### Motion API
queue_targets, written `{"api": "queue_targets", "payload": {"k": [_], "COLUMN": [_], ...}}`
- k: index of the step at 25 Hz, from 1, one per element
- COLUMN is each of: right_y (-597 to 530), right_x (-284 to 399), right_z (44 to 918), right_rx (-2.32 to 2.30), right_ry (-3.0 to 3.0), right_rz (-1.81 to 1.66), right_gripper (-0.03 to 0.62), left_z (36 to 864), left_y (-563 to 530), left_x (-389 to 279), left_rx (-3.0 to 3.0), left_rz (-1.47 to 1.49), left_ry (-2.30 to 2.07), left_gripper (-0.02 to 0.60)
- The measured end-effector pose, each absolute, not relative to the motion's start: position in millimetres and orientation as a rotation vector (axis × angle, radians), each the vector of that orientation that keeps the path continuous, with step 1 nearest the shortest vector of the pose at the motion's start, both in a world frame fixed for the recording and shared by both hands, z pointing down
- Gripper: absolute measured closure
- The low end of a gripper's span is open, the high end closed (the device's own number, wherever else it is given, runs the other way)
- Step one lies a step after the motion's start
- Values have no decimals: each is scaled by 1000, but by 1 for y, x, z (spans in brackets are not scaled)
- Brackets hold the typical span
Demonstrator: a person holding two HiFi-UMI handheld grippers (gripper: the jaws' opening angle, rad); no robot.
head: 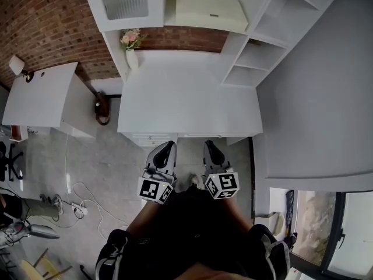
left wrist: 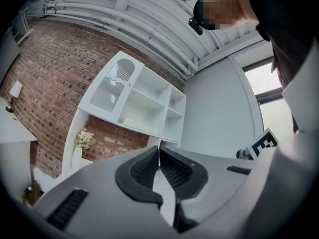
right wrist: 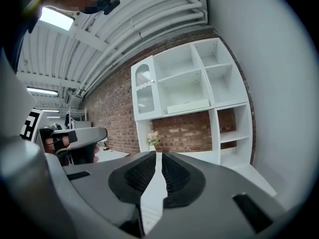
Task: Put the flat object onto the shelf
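A flat cream slab point(head: 211, 11) lies on the middle shelf of the white shelf unit point(head: 247, 57) at the back of the white desk point(head: 186, 98). In the gripper views the slab point(left wrist: 135, 124) point(right wrist: 188, 106) rests on that same shelf. Both grippers hang close to the person's body, short of the desk's front edge. The left gripper point(head: 166, 149) point(left wrist: 159, 152) is shut with nothing between its pads. My right gripper point(head: 210, 147) point(right wrist: 158, 156) is shut too, and holds nothing. Both point up toward the shelf unit.
A white vase of pink flowers point(head: 131, 44) stands at the desk's back left by the brick wall. A second white table point(head: 41, 95) with a lamp is at the left. Cables and a power strip point(head: 76, 206) lie on the floor. A grey wall point(head: 326, 98) runs along the right.
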State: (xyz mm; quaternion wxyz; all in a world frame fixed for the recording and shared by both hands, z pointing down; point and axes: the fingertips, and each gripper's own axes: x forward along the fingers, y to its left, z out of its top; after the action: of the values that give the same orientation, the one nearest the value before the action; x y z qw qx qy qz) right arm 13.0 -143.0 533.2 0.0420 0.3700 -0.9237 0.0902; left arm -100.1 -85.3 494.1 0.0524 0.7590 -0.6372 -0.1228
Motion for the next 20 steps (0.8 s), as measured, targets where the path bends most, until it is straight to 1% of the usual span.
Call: {"api": "queue_targets", "payload": {"k": [6, 20], "right_y": [-156, -167], "right_x": [35, 54], "right_z": [529, 532], "right_rx": [1160, 1163], "right_ry": [-2834, -2834], "right_rz": [260, 259], "right_gripper": [563, 568], "left_z": [495, 495], "left_y": [-94, -101], "left_x": [-86, -73], "left_rx": [2295, 2277], "left_rz": [-347, -335], "left_ry": [-1974, -1996], "left_gripper": [566, 566]}}
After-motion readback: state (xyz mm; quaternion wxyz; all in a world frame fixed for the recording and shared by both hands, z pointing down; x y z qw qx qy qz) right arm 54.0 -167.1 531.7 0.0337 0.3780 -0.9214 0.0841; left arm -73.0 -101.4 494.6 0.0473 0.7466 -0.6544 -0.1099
